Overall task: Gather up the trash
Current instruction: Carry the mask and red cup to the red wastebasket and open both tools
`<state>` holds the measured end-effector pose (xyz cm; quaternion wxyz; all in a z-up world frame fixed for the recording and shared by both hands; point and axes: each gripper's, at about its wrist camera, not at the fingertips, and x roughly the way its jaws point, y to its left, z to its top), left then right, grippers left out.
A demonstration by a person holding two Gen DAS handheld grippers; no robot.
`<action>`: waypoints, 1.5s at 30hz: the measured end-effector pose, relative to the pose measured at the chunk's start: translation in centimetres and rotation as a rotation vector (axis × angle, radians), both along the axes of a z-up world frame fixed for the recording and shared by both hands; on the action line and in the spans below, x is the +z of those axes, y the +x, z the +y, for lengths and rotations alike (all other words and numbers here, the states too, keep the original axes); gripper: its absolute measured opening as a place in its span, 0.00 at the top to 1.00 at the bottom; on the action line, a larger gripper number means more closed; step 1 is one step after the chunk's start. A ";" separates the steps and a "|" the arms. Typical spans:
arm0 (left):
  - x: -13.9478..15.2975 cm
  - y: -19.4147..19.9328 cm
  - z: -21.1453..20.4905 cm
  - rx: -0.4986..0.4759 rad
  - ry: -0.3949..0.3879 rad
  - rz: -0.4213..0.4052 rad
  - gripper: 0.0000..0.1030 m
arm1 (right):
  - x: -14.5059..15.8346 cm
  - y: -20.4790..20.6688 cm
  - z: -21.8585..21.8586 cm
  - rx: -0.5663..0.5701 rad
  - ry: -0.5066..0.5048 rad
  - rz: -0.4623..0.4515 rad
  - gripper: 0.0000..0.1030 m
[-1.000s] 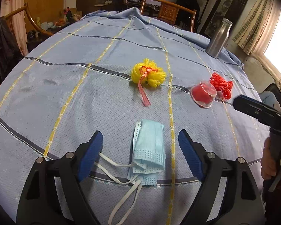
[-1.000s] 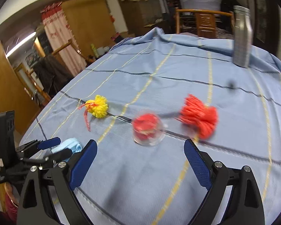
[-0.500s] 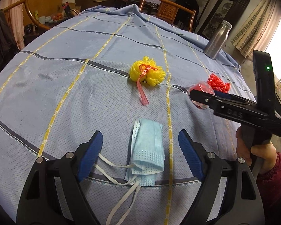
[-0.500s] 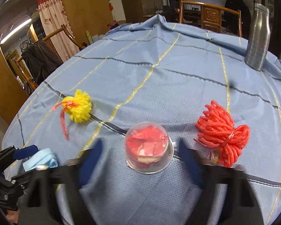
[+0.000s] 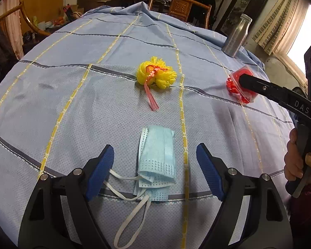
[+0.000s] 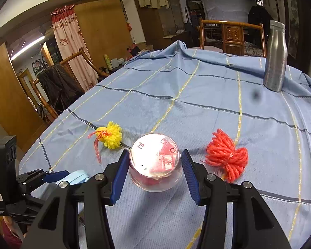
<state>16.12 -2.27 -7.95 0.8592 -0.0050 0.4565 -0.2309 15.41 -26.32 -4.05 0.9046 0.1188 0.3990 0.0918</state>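
Right now the right gripper (image 6: 154, 166) has its blue pads either side of a clear plastic cup (image 6: 154, 164) stuffed with red scraps; the jaws stand apart but close to its wall, and whether the pads already touch it is hard to tell from this angle. The cup lies tipped, its flat end toward the camera, on the blue checked cloth of the worktop (image 6: 197, 95). Just to its right sits a red yarn bundle (image 6: 227, 156), and to its left a yellow yarn bundle (image 6: 111, 134) with a pink ribbon. The left gripper (image 5: 155, 170) hangs wide open over a folded blue face mask (image 5: 157, 155), its white ear loops trailing back toward the camera, with nothing gripped. A steel bottle (image 6: 275, 56) stands well apart at the far edge. The risk, as I judge it, lies in the cup: thin, round and tilted, it may squirt forward out of the closing pads or crumple and spill its scraps if squeezed hard. The mask's loose loops could likewise snag on a finger.
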 end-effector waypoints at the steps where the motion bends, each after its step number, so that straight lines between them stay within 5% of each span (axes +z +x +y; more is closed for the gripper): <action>1: 0.0 -0.1 -0.2 -0.009 0.004 -0.005 0.28 | 0.0 0.0 -0.1 -0.001 0.008 0.003 0.50; 4: -0.2 -0.2 -0.7 -0.041 0.011 0.007 0.44 | 0.2 -0.2 -0.4 -0.003 0.028 0.006 0.50; 8: 0.0 -0.5 -0.7 -0.064 -0.013 0.006 0.77 | 0.7 -0.7 -0.3 -0.002 0.031 -0.018 0.50; 14: 2.6 -2.7 5.0 0.080 -0.048 -0.070 0.78 | 2.2 -1.9 0.3 0.028 0.066 -0.067 0.50; 22: 6.7 -9.0 20.3 0.457 -0.048 -0.176 0.78 | 3.1 -2.7 5.5 0.146 0.104 -0.069 0.50; 29: 4.3 -15.4 33.0 0.770 -0.040 -0.137 0.78 | 4.9 -3.2 12.9 0.273 0.127 -0.092 0.51; 32: 1.6 -16.6 36.1 0.832 -0.057 -0.072 0.74 | 5.9 -3.8 16.7 0.343 0.122 -0.103 0.51; 35: -1.3 -17.2 38.3 0.892 -0.077 0.002 0.45 | 6.9 -4.6 20.7 0.413 0.106 -0.111 0.51; 42: -2.3 -20.3 42.2 1.041 -0.055 -0.048 0.15 | 7.9 -7.6 29.9 0.618 0.088 -0.097 0.51; 45: -2.3 -21.5 43.8 1.106 -0.032 -0.069 0.11 | 7.8 -9.1 34.2 0.723 0.091 -0.077 0.51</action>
